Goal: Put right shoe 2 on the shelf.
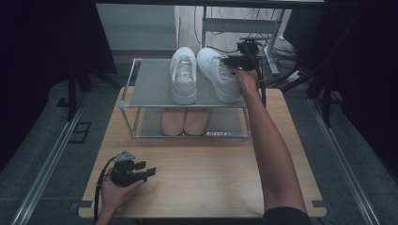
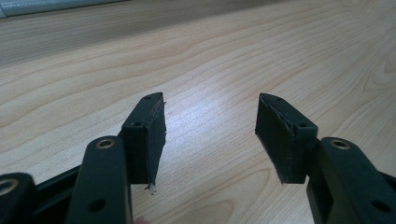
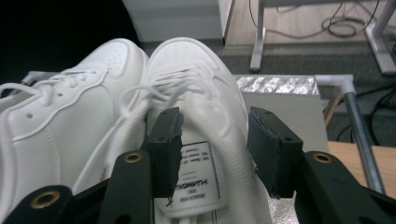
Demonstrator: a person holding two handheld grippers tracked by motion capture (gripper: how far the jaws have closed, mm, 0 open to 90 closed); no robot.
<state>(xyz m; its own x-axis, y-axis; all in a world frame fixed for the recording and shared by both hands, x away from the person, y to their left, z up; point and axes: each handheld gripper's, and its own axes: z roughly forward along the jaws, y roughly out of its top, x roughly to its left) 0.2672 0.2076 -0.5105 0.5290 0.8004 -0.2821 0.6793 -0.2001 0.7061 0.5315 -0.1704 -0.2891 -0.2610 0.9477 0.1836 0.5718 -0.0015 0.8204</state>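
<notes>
While on rack top, white sneaker laced, label inside

Rack, two shelves, on wooden table. Top shelf: two white sneakers; left sneaker straight, right sneaker angled, toes toward near edge. Lower shelf: pink shoes, side by side, touching. Right gripper at right sneaker's collar, arm stretched along rack's right side; jaws too small to read. Left gripper low over table's near-left corner, well apart from rack, jaws apart, nothing between.
</notes>
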